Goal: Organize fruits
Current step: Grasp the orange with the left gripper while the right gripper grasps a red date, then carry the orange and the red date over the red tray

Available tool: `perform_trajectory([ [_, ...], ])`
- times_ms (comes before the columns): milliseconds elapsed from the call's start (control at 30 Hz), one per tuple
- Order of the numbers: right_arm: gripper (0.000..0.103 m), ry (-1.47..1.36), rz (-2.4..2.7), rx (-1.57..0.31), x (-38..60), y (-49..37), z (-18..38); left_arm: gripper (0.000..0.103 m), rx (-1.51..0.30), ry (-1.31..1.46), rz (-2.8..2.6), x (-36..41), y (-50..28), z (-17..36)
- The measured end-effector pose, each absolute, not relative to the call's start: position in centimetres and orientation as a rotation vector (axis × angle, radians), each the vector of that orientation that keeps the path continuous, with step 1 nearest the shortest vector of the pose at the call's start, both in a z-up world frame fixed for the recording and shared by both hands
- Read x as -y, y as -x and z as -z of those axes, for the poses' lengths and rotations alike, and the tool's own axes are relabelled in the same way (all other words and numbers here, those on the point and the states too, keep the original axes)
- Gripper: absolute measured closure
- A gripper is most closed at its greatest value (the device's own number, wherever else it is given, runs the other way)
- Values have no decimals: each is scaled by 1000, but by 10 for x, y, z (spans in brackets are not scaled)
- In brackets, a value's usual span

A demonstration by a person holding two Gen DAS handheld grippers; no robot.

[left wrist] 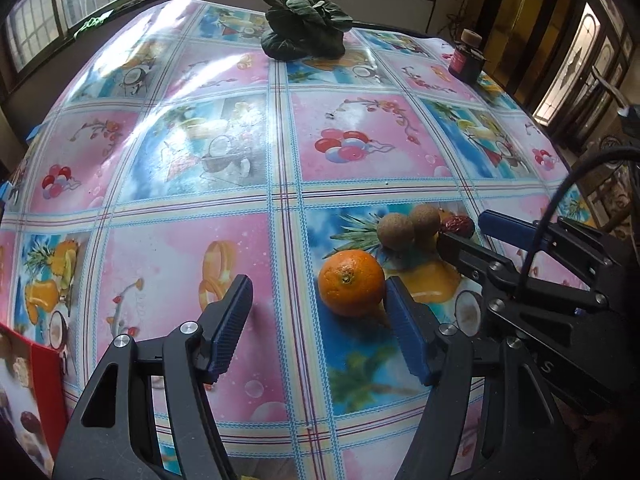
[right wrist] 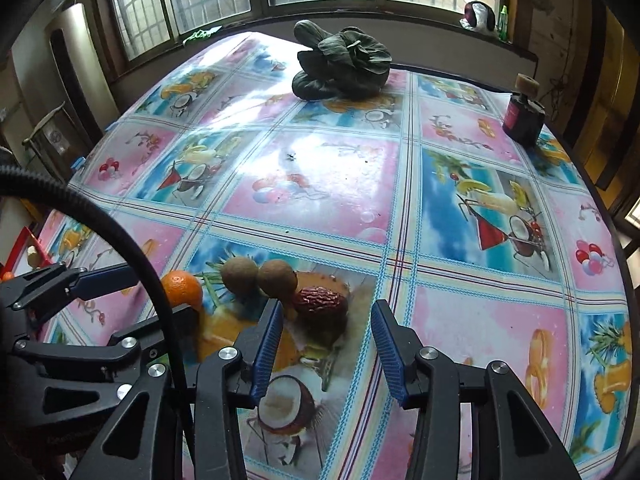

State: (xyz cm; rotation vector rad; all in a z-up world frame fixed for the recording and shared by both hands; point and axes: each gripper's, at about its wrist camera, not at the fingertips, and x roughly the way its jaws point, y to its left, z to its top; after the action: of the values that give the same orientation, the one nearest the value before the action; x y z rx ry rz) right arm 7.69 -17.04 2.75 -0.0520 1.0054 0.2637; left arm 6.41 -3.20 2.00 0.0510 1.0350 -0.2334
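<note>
An orange (left wrist: 351,282) lies on the patterned tablecloth, just inside my left gripper's right finger. My left gripper (left wrist: 318,300) is open and empty, its jaws wide apart. Two brown round fruits (left wrist: 408,226) and a red date (left wrist: 459,225) lie behind the orange. In the right wrist view the red date (right wrist: 320,303) sits between the tips of my open right gripper (right wrist: 326,322), close to its left finger. The brown fruits (right wrist: 258,274) and the orange (right wrist: 182,289) lie to its left. My right gripper also shows in the left wrist view (left wrist: 476,236).
A bunch of dark leafy greens (right wrist: 342,66) lies at the far side of the table. A small dark bottle (right wrist: 523,114) stands at the far right corner. A red box (left wrist: 28,380) sits at the table's near left edge. Windows run behind the table.
</note>
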Motion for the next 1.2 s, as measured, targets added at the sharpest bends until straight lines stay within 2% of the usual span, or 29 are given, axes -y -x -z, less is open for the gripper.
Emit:
perform_trajectory([
  [100,74,91,-242,-1013,168,-79,-23,35,-1045,-58,237,35,-65,-17],
  [400,75,59,-208,-996,190,-59,-31,35,-1025,-106,236,47,-67,-12],
  [433,75,54,-201,-996,194,-55,-32,38,-1016,-120,232,48,-66,-12],
  [500,75,50,-192,-991,198,-49,-33,59,-992,-129,248,49,-64,-13],
  [567,75,40,-195,-997,201,-43,-33,71,-998,-106,285,49,-63,-14],
  [1200,75,28,-330,-951,156,1,-53,71,-952,-23,99,-19,1,-46],
])
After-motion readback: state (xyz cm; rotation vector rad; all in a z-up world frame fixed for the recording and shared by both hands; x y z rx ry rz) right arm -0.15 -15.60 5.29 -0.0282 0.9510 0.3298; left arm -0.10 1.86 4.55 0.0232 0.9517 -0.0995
